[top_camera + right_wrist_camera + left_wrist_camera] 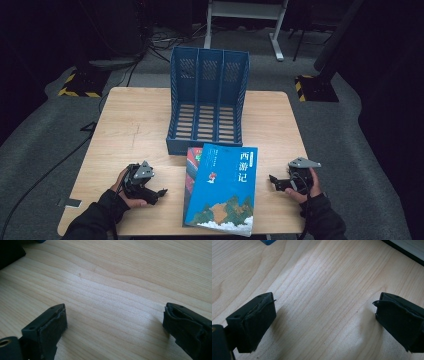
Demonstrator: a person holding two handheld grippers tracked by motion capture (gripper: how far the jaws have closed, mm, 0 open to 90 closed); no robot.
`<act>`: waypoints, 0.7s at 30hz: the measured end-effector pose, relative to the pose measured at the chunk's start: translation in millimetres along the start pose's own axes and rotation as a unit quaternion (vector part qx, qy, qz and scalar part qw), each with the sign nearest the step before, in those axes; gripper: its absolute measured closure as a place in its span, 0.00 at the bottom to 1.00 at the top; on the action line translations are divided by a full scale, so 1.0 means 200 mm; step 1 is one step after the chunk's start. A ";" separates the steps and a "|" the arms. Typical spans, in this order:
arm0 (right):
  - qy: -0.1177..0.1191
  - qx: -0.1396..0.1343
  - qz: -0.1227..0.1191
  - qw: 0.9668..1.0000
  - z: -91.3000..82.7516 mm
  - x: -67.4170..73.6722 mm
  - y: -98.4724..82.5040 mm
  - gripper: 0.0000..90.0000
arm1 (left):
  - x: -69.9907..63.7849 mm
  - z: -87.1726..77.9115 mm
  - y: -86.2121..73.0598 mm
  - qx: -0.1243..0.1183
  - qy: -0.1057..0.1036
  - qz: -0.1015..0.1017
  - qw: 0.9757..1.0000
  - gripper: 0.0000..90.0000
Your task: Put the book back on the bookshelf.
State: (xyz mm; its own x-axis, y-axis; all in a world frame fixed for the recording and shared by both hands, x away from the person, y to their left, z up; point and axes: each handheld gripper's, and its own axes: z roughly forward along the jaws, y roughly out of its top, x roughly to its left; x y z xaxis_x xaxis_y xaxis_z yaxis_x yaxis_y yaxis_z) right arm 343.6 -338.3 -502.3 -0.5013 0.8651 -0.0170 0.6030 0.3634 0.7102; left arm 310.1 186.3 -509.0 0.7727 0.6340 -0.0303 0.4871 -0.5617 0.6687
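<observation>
Blue book (222, 187) lies between both open, empty hand-held grippers, left (159, 192) and right (274, 181).

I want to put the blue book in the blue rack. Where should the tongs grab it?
Probably the right long edge of the blue book, coming in from the right with the right tongs. It lies flat on another book, and that edge faces the open tongs with bare table beside it, so one jaw could slip underneath.

Blue three-slot plastic file rack (207, 102) stands mid-table (125, 125); directly before it two stacked paperback books (222, 190), left gripper (162, 192) left of them, right gripper (272, 179) right.
</observation>
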 end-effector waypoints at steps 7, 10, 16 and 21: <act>-0.001 0.000 0.001 1.000 0.00 0.00 0.00 0.06 | 0.00 0.00 0.00 0.000 0.001 -0.002 1.000 0.04; -0.002 0.000 0.002 1.000 0.00 0.00 0.00 0.06 | 0.00 0.00 0.00 0.000 0.000 0.000 1.000 0.03; -0.002 -0.002 0.001 1.000 -0.02 0.00 -0.01 0.12 | 0.00 0.02 0.01 0.003 -0.004 0.004 1.000 0.01; 0.000 0.000 0.002 1.000 -0.06 0.00 -0.03 0.19 | 0.01 0.02 0.03 0.004 -0.005 0.007 1.000 0.01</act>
State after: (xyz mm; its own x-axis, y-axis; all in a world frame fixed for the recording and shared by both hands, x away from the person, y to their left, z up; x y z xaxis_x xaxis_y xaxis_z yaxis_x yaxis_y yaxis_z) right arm 331.9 -344.8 -497.6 -0.4992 0.8664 -0.0145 0.6048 0.3604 0.7102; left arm 316.0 181.9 -509.1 0.7839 0.6203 -0.0287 0.4793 -0.5751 0.6630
